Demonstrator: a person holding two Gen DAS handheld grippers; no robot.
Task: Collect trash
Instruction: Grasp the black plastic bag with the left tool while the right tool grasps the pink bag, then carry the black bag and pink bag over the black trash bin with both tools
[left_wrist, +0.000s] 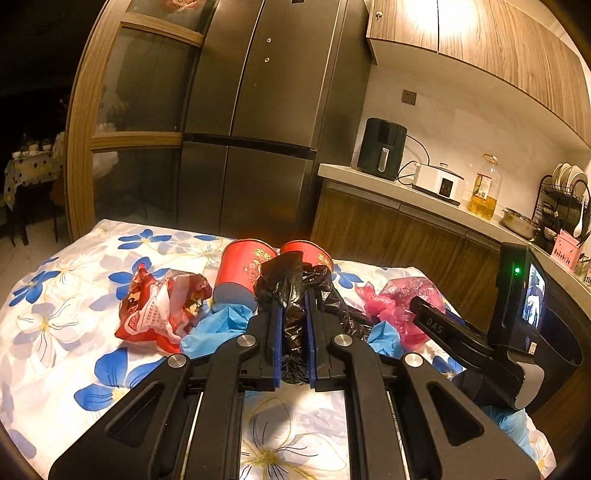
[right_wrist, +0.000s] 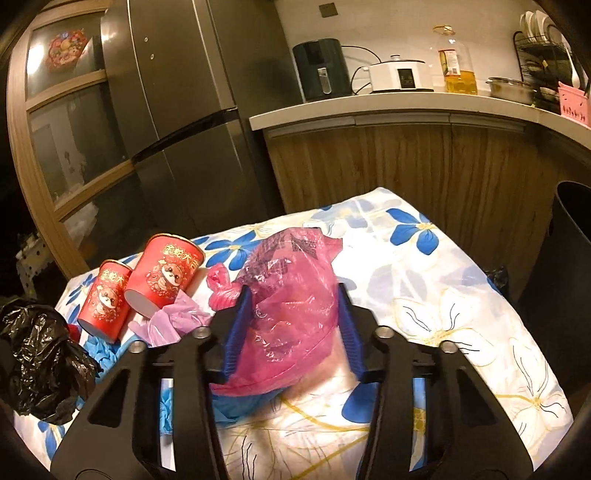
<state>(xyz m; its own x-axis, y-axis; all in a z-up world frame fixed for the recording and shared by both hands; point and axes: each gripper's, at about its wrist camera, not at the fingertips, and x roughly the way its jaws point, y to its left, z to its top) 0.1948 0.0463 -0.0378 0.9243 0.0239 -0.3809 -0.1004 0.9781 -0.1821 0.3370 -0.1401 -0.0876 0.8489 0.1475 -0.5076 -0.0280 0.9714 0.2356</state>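
My left gripper (left_wrist: 294, 295) is shut on a crumpled black plastic bag (left_wrist: 291, 280), held just above the flowered tablecloth (left_wrist: 55, 332). The same bag shows at the left of the right wrist view (right_wrist: 40, 354). My right gripper (right_wrist: 293, 295) stands open around a pink plastic bag (right_wrist: 291, 295), its blue pads (right_wrist: 236, 332) on either side of it. Two red paper cups (right_wrist: 162, 273) (right_wrist: 105, 299) lie on their sides behind. A red snack wrapper (left_wrist: 155, 310), blue gloves (left_wrist: 218, 325) and a purple glove (right_wrist: 170, 317) lie among them.
A dark bin (right_wrist: 565, 280) stands beside the table at the right. A fridge (left_wrist: 258, 129) and a wooden counter (right_wrist: 406, 107) with appliances and an oil bottle (right_wrist: 456, 62) stand behind the table.
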